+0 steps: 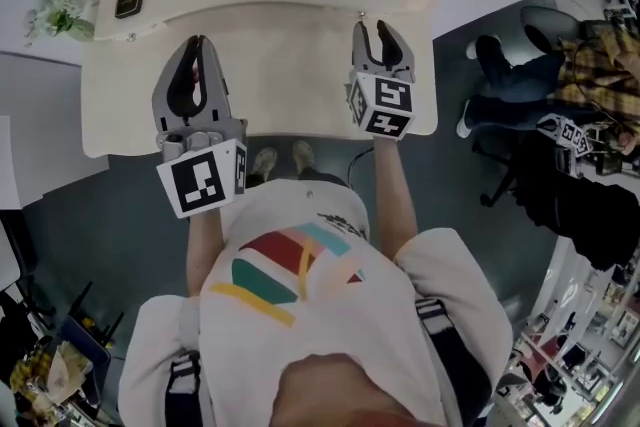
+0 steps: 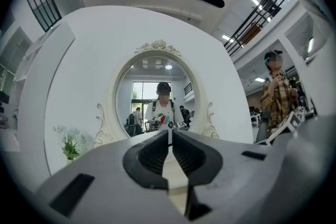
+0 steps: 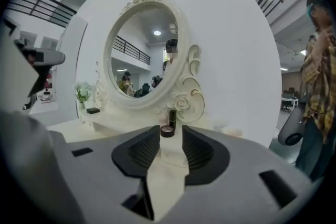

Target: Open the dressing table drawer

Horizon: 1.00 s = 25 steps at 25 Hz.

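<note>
We held both grippers over the front of the cream bench (image 1: 290,65). Our left gripper (image 1: 197,43) had its jaws pressed together on nothing. Our right gripper (image 1: 372,30) had its jaws spread and empty, facing the oval mirror (image 3: 139,55). The drawer lay hidden beneath the bench's top.

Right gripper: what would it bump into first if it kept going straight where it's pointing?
Probably the small round pot on the dressing table. It lines up between the open jaws of the right gripper, with a dark lipstick tube just behind it. Depth is hard to judge, though.
</note>
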Each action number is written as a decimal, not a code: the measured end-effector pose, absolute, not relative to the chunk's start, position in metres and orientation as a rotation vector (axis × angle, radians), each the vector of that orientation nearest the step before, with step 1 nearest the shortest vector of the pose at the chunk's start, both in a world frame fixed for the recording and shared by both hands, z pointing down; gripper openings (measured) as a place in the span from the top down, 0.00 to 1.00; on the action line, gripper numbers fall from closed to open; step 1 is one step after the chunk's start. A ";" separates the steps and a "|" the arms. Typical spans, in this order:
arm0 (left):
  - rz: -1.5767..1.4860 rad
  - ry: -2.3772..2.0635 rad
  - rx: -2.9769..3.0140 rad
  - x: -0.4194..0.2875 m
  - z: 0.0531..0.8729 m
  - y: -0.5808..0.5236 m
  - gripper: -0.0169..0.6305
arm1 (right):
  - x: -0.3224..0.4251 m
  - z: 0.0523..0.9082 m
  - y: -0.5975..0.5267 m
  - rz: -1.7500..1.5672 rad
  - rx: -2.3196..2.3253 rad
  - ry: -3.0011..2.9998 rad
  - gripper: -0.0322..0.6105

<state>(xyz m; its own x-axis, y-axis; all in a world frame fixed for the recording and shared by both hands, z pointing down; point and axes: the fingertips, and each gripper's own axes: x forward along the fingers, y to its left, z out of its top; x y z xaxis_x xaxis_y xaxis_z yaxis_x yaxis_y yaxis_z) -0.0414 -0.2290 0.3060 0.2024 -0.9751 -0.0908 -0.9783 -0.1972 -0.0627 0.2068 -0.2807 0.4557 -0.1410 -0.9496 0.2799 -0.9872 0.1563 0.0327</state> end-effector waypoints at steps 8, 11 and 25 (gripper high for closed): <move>0.006 1.962 -2.311 -0.045 0.313 -0.227 0.94 | 0.226 0.523 -0.311 0.375 1.824 -2.085 0.79; -0.006 1.983 -2.294 -0.050 0.314 -0.226 0.94 | 0.230 0.543 -0.320 0.409 1.805 -2.045 0.79; -0.033 2.069 -2.231 -0.073 0.320 -0.223 0.94 | 0.243 0.603 -0.345 0.546 1.738 -1.929 0.79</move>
